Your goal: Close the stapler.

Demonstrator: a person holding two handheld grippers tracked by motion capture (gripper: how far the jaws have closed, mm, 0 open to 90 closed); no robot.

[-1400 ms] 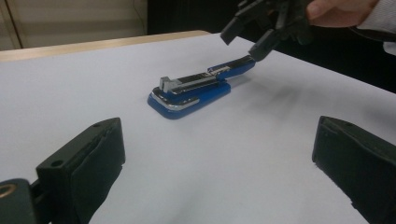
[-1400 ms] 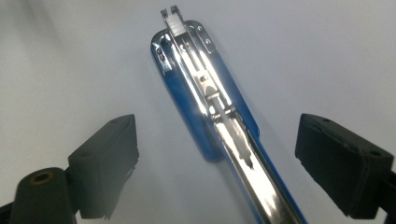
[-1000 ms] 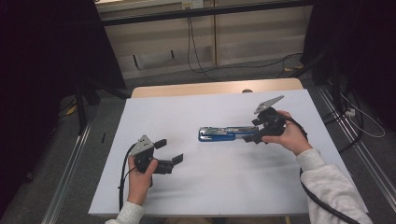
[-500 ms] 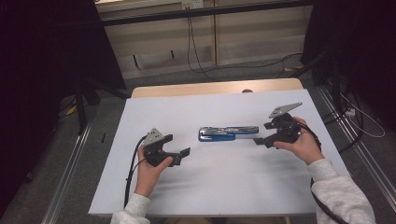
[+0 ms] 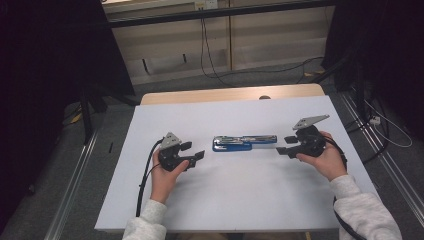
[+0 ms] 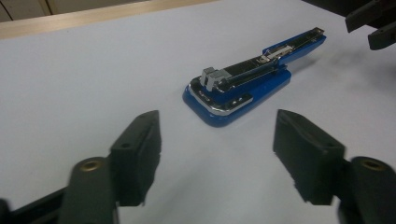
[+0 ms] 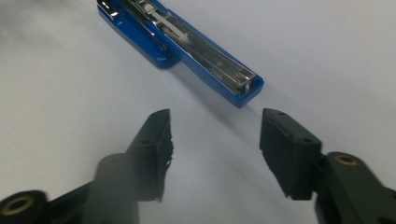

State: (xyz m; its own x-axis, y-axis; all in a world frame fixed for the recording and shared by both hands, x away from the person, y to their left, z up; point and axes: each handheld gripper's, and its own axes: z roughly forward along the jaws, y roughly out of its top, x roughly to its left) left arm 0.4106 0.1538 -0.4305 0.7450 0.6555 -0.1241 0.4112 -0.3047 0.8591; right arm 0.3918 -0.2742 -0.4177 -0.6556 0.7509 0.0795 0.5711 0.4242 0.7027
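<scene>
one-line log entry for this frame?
stapler: flat on table, untouched | left gripper: open, jaws just closing, empty | right gripper: open, jaws just closing, empty

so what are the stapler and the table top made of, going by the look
Stapler: blue body looks like glossy moulded plastic, with soft highlights along its edges; the rail on top looks like bright chromed metal, mirror-like. Table top: a matte white sheet or laminate, no glare; a pale wood-look strip shows along the far edge.

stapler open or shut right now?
Open. The stapler lies flat on the table with its arm swung out in line with the blue base, and the metal staple channel faces up, as both gripper views show.
</scene>
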